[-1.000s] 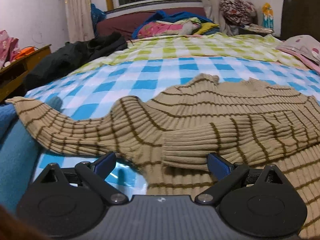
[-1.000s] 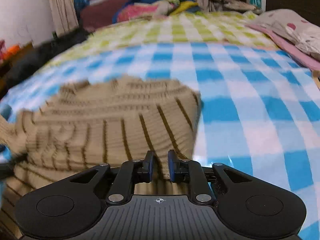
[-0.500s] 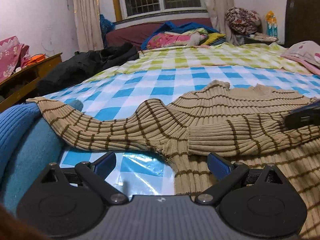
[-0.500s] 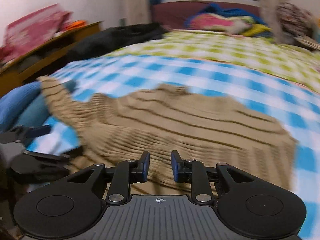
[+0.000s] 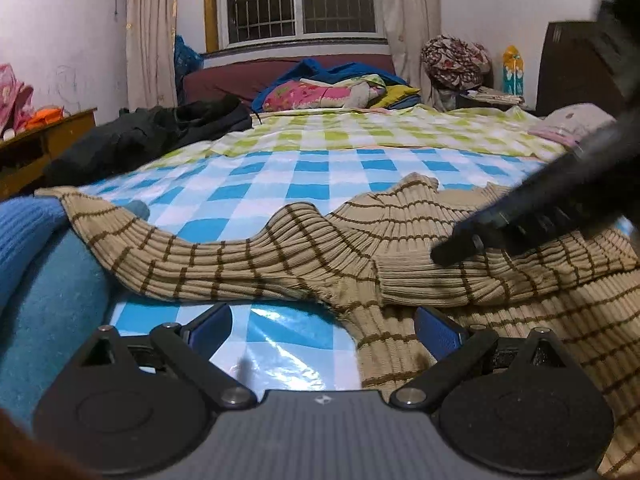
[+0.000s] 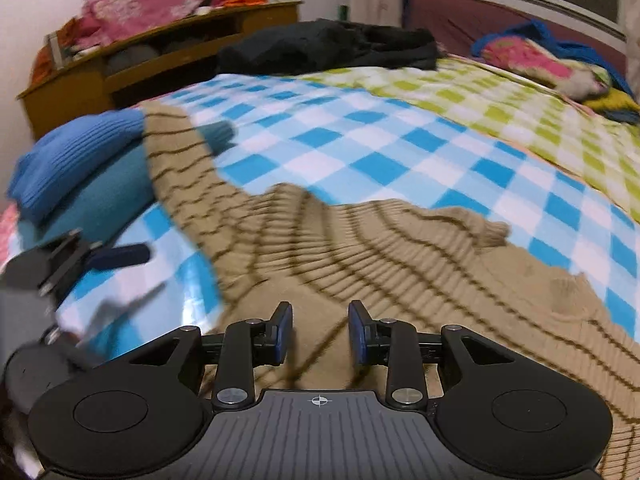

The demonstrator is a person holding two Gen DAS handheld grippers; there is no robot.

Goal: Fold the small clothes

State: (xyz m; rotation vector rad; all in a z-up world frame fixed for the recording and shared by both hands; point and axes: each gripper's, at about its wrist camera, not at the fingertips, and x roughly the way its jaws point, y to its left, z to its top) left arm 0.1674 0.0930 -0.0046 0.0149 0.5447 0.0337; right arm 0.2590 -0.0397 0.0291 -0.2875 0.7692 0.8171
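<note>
- Folding the beige striped sweater on the bed, we see that one sleeve already lies across its chest, ahead of the left hand-held gripper, with its cuff just beyond that gripper's right finger.
- A second ago our right hand-held gripper had its jaws nearly together at the sweater's right edge; now it has swung across to hang over the body of the garment, and its jaws are opening with nothing pinched between them, only knit lying below.
- From the left wrist view we see that same gripper come in from the upper right as a dark blurred shape just above the folded sleeve.
- We judge this to mean the first sleeve fold is laid and let go, so the right hand-held gripper is free for the next grab.
- Our left hand-held gripper has its jaws wide apart and empty, low over the checked sheet, its right finger over the sweater's lower edge.
- It has backed off slightly since a second ago, so more blue-checked sheet now shows between it and the garment.
- The other sleeve is unfolded, stretching away to the left of both grippers and draped up over the stacked blue knitwear.
- We reckon that sleeve comes next: it must be lifted off the blue pile and brought across the chest, taking care not to drag the pile along.
</note>
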